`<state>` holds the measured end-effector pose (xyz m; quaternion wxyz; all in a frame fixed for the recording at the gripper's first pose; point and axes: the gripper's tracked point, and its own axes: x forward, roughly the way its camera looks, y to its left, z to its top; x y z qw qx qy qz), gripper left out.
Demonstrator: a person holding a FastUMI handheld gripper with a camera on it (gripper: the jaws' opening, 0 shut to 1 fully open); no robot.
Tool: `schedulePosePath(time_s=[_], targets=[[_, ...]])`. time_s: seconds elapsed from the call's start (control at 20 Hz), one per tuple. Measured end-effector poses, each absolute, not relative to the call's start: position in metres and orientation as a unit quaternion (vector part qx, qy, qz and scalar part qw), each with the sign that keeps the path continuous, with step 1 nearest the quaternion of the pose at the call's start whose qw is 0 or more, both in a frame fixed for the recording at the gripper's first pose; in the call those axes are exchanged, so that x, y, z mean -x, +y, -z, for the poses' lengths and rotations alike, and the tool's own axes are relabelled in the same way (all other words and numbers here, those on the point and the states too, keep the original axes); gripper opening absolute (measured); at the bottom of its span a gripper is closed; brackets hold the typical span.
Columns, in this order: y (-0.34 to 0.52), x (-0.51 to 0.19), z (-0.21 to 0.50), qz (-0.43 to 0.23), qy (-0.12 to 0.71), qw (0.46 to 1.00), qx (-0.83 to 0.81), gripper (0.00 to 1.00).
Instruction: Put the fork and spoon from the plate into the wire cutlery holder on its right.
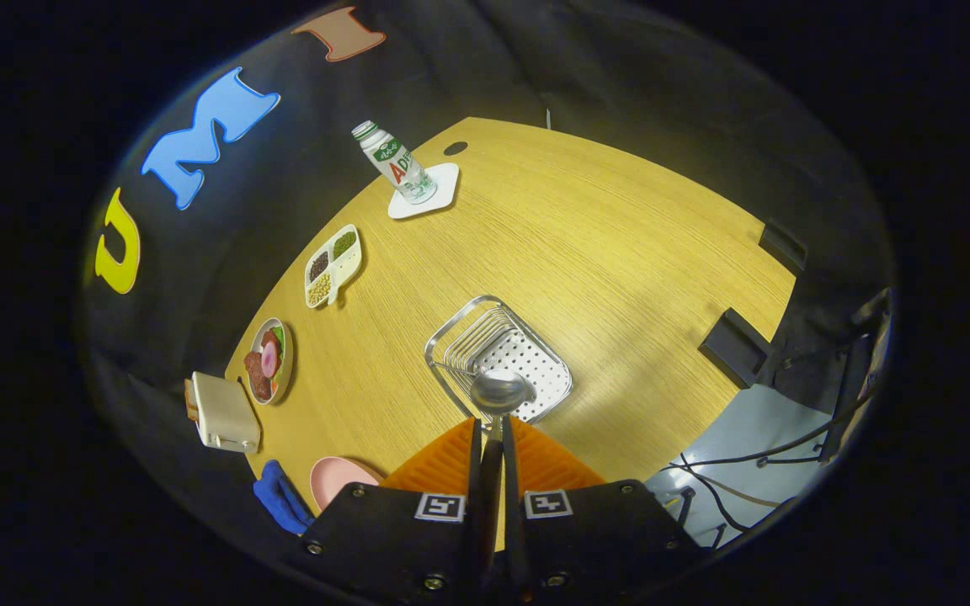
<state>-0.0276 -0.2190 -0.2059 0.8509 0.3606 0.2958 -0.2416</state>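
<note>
My gripper [492, 433] is shut on the handle of a metal spoon [499, 391], whose bowl sticks out just ahead of the fingertips. The spoon hangs high above the table, over the near edge of the wire cutlery holder [498, 358], a shiny rectangular basket with a perforated bottom. A thin metal piece lies inside the holder near its left rim; I cannot tell whether it is the fork. The pink plate [338, 477] lies to the left of the fingers, near the table's front edge, partly hidden by the gripper body.
A bottle [394, 162] stands on a white coaster [430, 195] at the far side of the wooden table [620, 278]. Along the left edge lie a divided snack tray [332, 264], a plate of toy food [268, 360], a toaster [224, 412] and a blue cloth [281, 498]. Cables run on the floor at the right.
</note>
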Motion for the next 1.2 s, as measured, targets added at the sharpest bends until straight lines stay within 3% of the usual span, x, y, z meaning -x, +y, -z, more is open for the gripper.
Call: schedulePosePath(time_s=[0.4, 1.2], targets=[[-0.217, 0.021, 0.179, 0.235, 0.26, 0.874, -0.336, 0.17], [-0.103, -0.029, 0.184, 0.118, 0.311, 0.905, -0.266, 0.17]])
